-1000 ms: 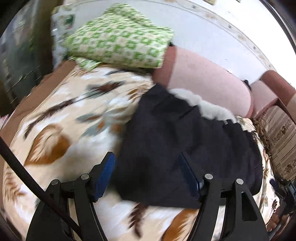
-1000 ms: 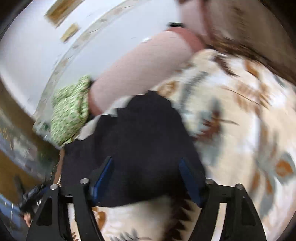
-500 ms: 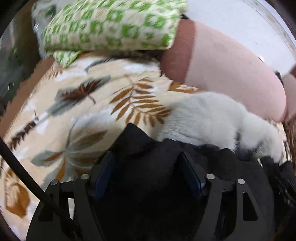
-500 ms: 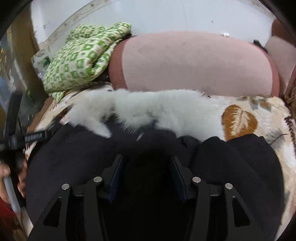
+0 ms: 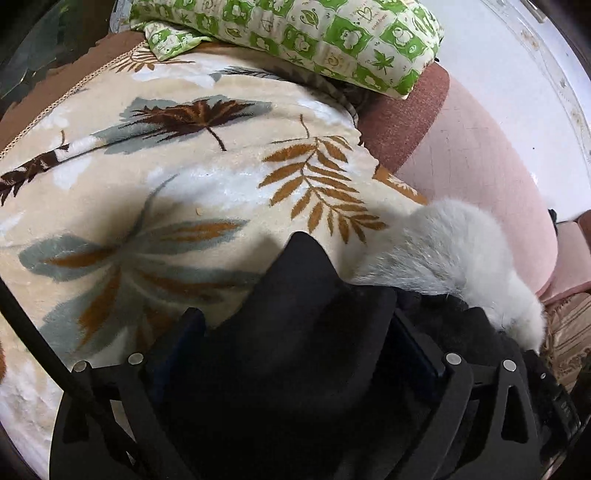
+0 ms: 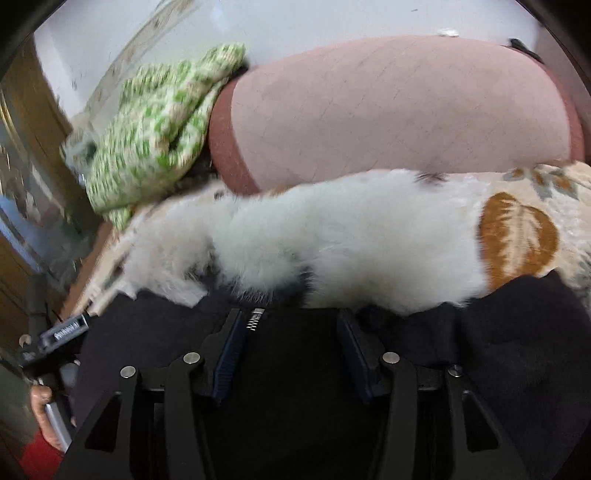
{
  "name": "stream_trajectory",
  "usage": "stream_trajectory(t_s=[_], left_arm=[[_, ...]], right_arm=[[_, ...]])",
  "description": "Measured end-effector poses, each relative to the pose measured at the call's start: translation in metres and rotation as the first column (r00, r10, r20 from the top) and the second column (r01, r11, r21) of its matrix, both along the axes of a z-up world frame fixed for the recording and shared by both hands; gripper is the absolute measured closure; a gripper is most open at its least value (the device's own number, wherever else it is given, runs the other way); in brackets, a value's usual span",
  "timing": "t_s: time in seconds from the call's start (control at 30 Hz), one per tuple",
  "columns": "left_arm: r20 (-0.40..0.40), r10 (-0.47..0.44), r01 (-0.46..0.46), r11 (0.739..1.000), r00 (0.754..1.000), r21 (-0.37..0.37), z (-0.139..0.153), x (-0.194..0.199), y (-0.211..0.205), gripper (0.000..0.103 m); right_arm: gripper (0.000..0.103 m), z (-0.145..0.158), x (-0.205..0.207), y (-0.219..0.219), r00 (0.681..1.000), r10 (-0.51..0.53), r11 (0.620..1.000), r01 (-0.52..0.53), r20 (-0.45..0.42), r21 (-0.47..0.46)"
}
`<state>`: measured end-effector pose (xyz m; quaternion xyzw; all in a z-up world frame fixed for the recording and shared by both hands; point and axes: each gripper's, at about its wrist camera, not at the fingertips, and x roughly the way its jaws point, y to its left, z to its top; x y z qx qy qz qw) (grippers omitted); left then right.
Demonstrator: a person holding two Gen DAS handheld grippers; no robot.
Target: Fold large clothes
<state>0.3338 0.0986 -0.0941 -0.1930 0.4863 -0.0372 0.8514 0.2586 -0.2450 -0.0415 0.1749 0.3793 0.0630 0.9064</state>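
Note:
A black coat [image 5: 314,332] with a white fur collar [image 5: 443,254] lies on a leaf-patterned blanket [image 5: 166,184]. My left gripper [image 5: 295,339] is low over the coat's near left corner, jaws wide open, with black cloth bunched between the fingers. In the right wrist view the coat [image 6: 517,350] fills the bottom, the fur collar [image 6: 332,251] runs across the middle, and a zipper pull [image 6: 255,319] shows by the left finger. My right gripper [image 6: 290,350] is open over the coat just below the collar.
A pink sofa backrest [image 5: 480,177] stands behind the coat, also in the right wrist view [image 6: 406,110]. A green checked pillow [image 5: 295,33] lies at the far left end [image 6: 155,129]. The other hand-held gripper and a hand [image 6: 44,402] show at the left edge.
Both grippers came down from above the coat to its collar end. The left slid a little further left along the corner; the right gripper's jaws stand slightly wider than half a second ago.

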Motion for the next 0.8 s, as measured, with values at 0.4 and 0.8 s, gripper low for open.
stream_trajectory(t_s=[0.4, 0.8], left_arm=[[0.138, 0.155, -0.172, 0.978, 0.978, 0.119, 0.089, -0.093, 0.096, 0.005], [0.48, 0.039, -0.283, 0.848, 0.877, 0.448, 0.164, -0.232, 0.014, 0.005]], right_arm=[[0.043, 0.021, -0.104, -0.14, 0.883, -0.469, 0.883, 0.469, -0.037, -0.009], [0.02, 0.046, -0.231, -0.038, 0.94, -0.322, 0.946, 0.323, 0.112, 0.009]])
